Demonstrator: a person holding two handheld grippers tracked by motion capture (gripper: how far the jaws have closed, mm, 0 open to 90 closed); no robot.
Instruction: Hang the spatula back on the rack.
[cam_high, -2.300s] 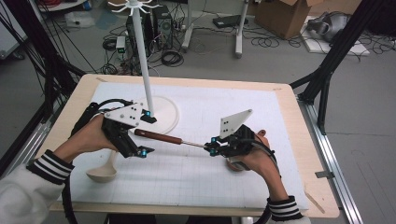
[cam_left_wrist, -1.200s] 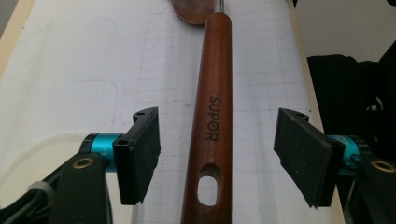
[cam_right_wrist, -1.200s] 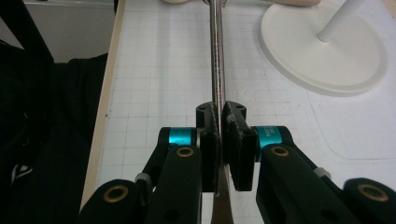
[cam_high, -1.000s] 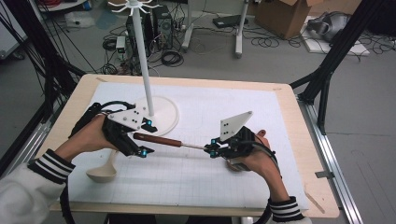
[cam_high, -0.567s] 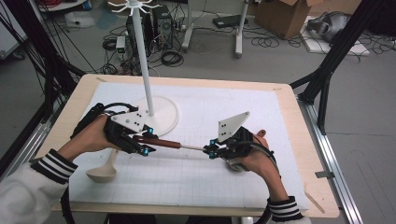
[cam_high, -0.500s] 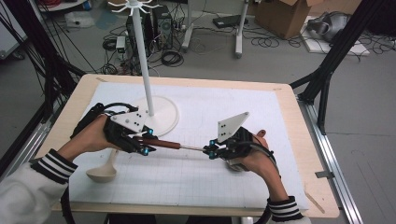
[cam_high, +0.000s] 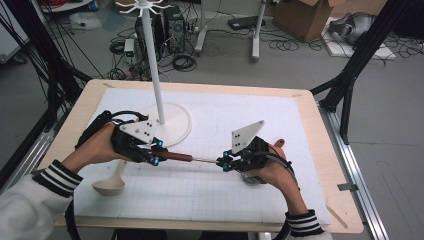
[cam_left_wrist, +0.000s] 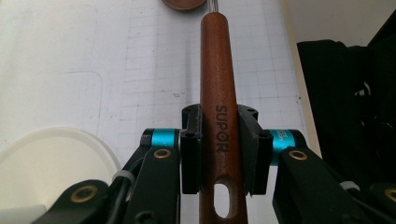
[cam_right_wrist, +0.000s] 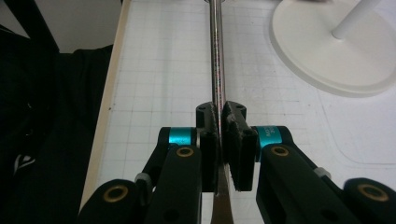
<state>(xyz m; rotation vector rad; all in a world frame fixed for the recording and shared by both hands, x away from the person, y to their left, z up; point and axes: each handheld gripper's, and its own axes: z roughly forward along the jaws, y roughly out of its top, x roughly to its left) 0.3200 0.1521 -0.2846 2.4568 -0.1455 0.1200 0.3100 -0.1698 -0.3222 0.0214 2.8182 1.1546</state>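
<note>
Jaws of the left gripper (cam_high: 156, 152), just closing, now clamp the utensil's wooden handle (cam_left_wrist: 218, 116) while the right gripper (cam_high: 226, 163) pinches its steel shaft (cam_right_wrist: 216, 60), holding it level near the stand (cam_high: 165, 125), probably for hanging.

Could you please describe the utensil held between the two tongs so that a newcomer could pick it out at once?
Start at the tall white rack on its round base on the table. Just in front of it, a slim utensil spans between the left tongs and right tongs, above the mat. Unlike the pale ladle lying nearby, it has a dark brown wooden handle marked SUPOR and a thin metal shaft.
</note>
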